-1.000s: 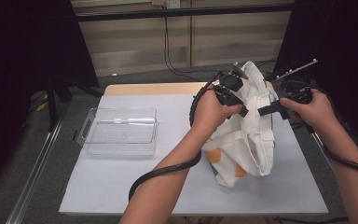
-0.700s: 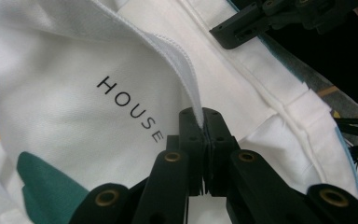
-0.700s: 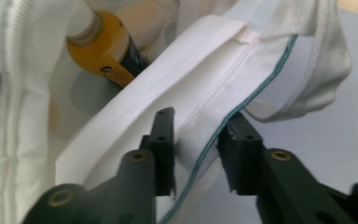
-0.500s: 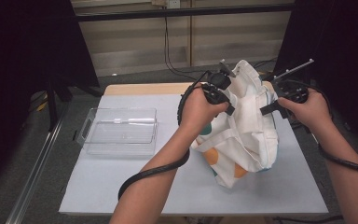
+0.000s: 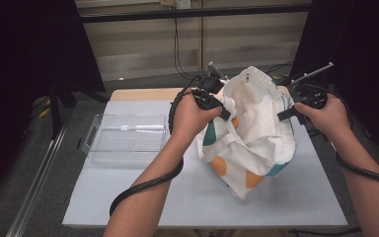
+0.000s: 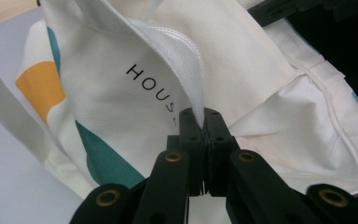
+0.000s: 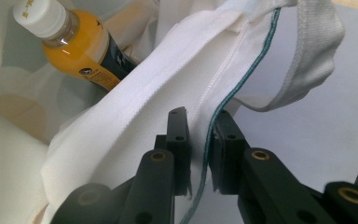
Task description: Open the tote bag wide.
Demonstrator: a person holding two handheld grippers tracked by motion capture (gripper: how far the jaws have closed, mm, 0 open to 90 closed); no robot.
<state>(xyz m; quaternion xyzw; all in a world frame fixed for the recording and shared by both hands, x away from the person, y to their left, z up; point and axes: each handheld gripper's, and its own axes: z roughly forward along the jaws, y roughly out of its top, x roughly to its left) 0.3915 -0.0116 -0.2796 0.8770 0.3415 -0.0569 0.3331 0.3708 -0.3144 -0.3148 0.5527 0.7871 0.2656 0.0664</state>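
Tote bag gripped at both rims, mouth being spread open near the desk's right edge.

Left to right: a clear plastic tray sits by the desk's left edge, untouched. My left gripper has just been closing and now has its jaws pressed together on the near rim of the tote bag, a fold of white hem pinched between the pads. Since a second ago my left hand has carried that rim leftward, so the bag's mouth stands wider. My right gripper has also just been closing; it is clamped on the opposite rim, on the teal-stitched seam. Inside the bag lies an orange drink bottle with a white cap. Judgement: with both rims secured and the mouth opening, the bottle is becoming reachable for removal to the tray.
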